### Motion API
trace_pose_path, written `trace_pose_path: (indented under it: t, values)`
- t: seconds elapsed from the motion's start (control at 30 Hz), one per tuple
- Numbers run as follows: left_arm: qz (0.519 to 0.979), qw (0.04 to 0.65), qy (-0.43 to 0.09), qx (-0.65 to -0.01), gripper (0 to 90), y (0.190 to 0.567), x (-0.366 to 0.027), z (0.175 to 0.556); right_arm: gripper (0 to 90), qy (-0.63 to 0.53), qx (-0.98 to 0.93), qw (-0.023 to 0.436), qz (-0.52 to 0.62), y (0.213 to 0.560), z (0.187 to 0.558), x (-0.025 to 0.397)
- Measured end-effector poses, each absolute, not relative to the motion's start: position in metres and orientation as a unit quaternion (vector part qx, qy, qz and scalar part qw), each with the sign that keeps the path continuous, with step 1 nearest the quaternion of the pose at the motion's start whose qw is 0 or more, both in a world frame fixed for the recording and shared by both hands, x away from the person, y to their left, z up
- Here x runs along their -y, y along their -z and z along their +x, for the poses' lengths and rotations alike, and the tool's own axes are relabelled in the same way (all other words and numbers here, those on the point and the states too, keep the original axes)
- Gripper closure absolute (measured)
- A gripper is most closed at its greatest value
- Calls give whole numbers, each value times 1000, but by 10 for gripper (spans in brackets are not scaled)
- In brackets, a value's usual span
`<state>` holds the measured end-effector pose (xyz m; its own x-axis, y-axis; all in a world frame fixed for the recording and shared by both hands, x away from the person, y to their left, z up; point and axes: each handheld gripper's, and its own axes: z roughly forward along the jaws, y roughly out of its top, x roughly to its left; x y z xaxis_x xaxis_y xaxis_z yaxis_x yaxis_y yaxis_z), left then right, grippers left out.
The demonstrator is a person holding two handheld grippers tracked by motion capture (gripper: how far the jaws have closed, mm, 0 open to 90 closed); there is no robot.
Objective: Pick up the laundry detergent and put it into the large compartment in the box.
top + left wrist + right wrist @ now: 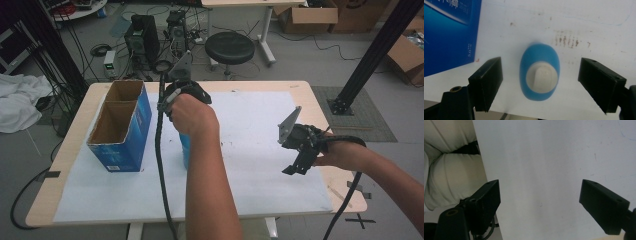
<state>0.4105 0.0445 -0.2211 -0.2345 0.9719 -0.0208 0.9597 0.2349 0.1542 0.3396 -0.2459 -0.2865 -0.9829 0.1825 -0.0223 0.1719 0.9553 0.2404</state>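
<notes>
Blue bottle (184, 145) stands on the white sheet (250, 130) beside the blue carton (121, 125), under the left gripper (182, 92). Right gripper (299, 157) hovers well apart.

Left gripper view: jaws apart, either side of the bottle's white cap (541, 77); carton print unreadable apart from "5.0".

Right gripper view: jaws apart over bare sheet.

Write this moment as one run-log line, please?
left gripper: open, above blue bottle | right gripper: open, idle over white sheet | box: beside bottle
</notes>
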Motion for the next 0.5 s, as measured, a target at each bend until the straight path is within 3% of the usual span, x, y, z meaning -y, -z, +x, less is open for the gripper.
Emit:
trace_pose_path:
  t: [0.5]
  values:
    - [618, 41, -42, -784, 206, 252, -43, 410, 170, -116, -989, 17, 88, 290, 341, 246]
